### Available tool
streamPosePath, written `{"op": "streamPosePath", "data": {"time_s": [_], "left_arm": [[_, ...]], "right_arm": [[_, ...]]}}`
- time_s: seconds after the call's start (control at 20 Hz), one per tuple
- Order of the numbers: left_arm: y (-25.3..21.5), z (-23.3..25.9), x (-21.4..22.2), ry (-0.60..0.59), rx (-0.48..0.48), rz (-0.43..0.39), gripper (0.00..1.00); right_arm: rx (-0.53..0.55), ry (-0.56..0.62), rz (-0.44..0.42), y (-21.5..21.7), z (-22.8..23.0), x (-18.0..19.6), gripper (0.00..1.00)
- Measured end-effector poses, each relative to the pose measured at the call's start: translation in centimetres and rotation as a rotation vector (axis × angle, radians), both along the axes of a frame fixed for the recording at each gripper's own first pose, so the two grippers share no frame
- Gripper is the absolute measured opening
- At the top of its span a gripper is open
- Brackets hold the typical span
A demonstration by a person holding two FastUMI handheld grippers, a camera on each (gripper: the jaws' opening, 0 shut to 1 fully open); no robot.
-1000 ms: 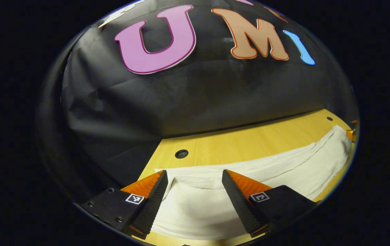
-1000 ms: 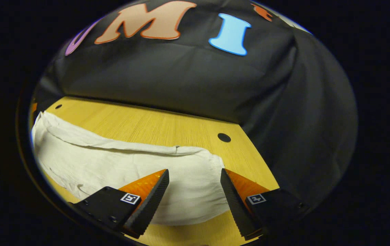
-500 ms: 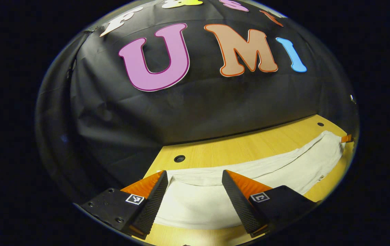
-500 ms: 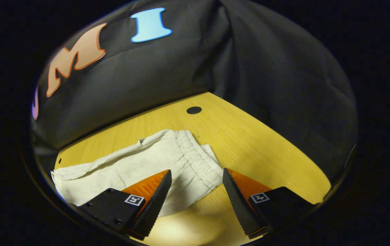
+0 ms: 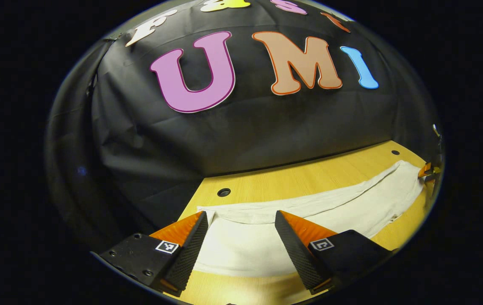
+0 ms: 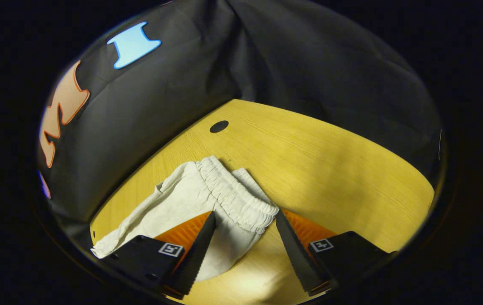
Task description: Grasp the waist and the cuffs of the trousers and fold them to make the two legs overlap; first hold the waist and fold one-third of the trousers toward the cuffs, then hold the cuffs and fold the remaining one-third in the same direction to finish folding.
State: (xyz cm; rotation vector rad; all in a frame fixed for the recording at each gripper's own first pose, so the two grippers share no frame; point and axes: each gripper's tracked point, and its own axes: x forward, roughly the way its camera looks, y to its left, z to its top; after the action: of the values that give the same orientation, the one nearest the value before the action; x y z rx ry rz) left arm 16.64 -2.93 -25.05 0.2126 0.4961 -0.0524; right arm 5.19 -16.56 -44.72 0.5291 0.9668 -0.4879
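Two grippers, both with jaws apart and gripping nothing. Left gripper (image 5: 239, 243): jaws straddle the cuff end of the white trousers (image 5: 309, 212), cloth lying flat between the fingers on the yellow wooden counter (image 5: 292, 180). From there the trousers run away to the right, where the other gripper's tip (image 5: 426, 170) shows at their far end. Right gripper (image 6: 243, 250): jaws straddle the near corner of the gathered elastic waist (image 6: 233, 195); whether the fingers touch the cloth I cannot tell. Trousers (image 6: 173, 203) stretch away to the left along the counter (image 6: 330, 156). Beyond the waist, a round hole (image 6: 219, 126) in the counter. Farthest back, the black cloth wall (image 6: 309, 63).
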Motion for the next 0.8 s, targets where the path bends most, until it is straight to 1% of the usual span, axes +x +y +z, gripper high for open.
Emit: {"op": "streamPosePath", "data": {"time_s": [0.05,0.15,0.2,0.3,0.35,0.65,0.8], "left_arm": [[0.1,0.0,-0.2,0.003,0.005,0.002,0.96],[0.5,-0.1,-0.6,0.007,0.011,0.007,0.96],[0.7,-0.1,-0.7,0.010,0.011,0.011,0.96],[1.0,0.0,-0.9,0.007,0.007,0.020,0.96],[1.1,0.1,-1.0,0.007,0.006,0.023,0.96],[0.7,-0.1,-1.6,0.017,-0.019,0.028,0.96],[0.4,-0.4,-1.8,0.025,-0.035,0.027,0.96]], "right_arm": [[0.003,0.009,-0.011,-0.2,-0.5,-0.1,0.78],[0.062,0.025,-0.022,0.4,-1.0,0.0,0.38],[0.065,0.015,-0.029,0.1,-0.9,0.2,0.26],[0.073,0.023,-0.027,-0.2,-0.5,0.1,0.12],[0.069,0.020,-0.030,-0.3,-0.3,0.2,0.18],[0.029,-0.008,-0.047,-0.5,1.6,0.5,0.18],[0.029,-0.058,-0.035,-0.6,3.3,0.6,0.18]]}}
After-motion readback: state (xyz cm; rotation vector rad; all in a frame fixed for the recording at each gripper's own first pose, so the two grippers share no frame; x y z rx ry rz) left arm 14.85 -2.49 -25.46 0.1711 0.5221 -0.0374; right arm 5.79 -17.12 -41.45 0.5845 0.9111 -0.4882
